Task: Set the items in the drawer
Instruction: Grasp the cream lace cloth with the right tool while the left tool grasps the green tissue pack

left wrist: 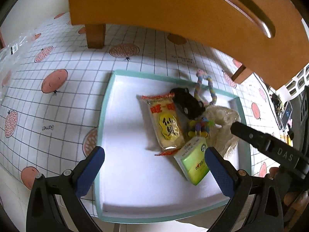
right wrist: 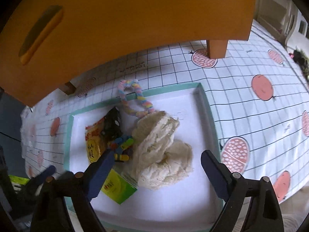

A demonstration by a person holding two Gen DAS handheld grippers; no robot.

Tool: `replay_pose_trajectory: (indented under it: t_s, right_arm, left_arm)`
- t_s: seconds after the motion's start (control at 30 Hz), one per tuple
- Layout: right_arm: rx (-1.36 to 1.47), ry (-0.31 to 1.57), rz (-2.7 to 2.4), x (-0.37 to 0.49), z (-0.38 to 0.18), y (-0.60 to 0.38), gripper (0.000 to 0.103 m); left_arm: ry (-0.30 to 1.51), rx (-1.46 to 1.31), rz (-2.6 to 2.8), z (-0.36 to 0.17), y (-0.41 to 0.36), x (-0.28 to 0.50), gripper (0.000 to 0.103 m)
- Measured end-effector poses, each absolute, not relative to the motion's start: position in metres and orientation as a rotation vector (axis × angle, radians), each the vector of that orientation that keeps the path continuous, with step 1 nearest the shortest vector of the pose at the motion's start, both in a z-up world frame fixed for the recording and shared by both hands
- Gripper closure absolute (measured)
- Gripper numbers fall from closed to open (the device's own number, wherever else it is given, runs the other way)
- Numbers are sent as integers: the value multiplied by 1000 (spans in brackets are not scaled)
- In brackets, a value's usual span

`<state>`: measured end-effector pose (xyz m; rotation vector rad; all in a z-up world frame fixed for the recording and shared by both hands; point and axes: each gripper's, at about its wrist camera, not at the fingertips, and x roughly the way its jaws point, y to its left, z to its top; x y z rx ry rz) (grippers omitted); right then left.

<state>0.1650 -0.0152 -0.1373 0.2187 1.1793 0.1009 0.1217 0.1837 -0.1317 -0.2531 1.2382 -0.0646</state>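
Both grippers pointed down over the shallow white tray with teal rim [left wrist: 104, 104]. Left gripper [left wrist: 154, 170] stood wide open, empty; the green rectangular packet [left wrist: 193, 162] lay just inside its right finger. Right gripper [right wrist: 154, 166] also gaped wide, nothing gripped, with the cream crocheted cloth bundle [right wrist: 164, 150] between its fingers.

Both wrist views steeply down, sharing tray [left wrist: 104, 104]
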Motion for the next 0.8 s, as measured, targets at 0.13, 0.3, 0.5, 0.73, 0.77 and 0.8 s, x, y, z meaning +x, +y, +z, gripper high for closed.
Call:
replay_pose_trajectory:
  t_s: [0.13,0.3,0.5,0.73,0.77,0.8]
  right_arm:
    - [237,1196,111,168,-145,-16,19]
    - [259,1213,126,168,-150,-17,22]
    - [265,1249,142,171,-159,-15,28]
    - [251,1284,139,172,-168,-13,30]
    - [246,1290,138,173,-170,-13,30]
    - [240,1296,137,173,-171,-12,30]
  left_arm:
    - [1259,-260,-75,-139,175,120,0]
    - [1293,-234,-101,-149,159,120,0]
    - [1329,-227,-97,-160,149,124,0]
    - [1347,-204,-86,-168,136,132,0]
    - [1349,-198,-85,-169,135,133,0]
    - [1353,-190,-81,-170,133,134,0]
